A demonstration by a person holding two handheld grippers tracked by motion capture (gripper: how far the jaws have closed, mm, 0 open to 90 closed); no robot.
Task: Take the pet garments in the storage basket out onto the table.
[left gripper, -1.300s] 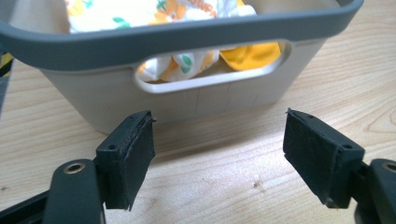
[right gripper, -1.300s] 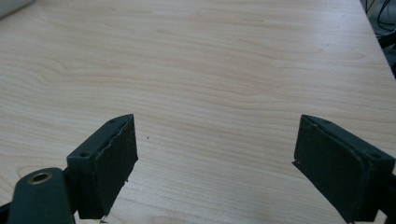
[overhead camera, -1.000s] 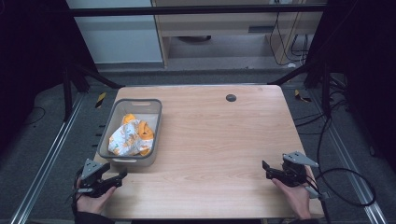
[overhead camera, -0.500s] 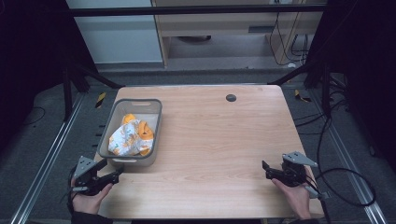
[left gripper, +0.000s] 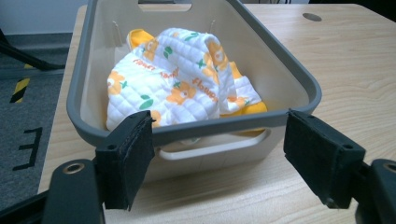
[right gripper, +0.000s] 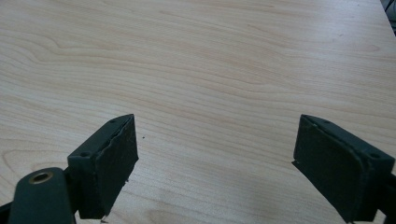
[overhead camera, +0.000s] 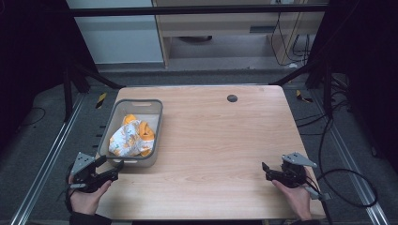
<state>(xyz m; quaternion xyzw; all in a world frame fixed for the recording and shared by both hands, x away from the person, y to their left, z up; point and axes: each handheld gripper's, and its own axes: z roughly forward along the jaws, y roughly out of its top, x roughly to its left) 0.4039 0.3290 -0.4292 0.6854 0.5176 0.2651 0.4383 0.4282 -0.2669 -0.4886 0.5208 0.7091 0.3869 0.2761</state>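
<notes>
A grey plastic bin (overhead camera: 157, 123) (left gripper: 303, 77) stands on the left part of the wooden table (overhead camera: 220, 140). Inside it lies a crumpled white cloth with orange flowers (overhead camera: 129, 138) (left gripper: 177, 79). My left gripper (overhead camera: 111, 171) (left gripper: 224, 158) is held at the table's front left corner, just before the bin's near wall, jaws open with nothing between them. My right gripper (overhead camera: 266, 171) (right gripper: 215, 163) rests near the front right edge, open over bare wood, pointing left.
A small dark round hole cover (overhead camera: 232, 98) (left gripper: 311, 17) sits near the table's far edge. Metal rails run along the floor on both sides, and cables (overhead camera: 347, 183) trail at the right.
My left gripper has risen a little and shifted slightly left at the front left corner. The right gripper, the bin and the cloth have stayed where they were.
</notes>
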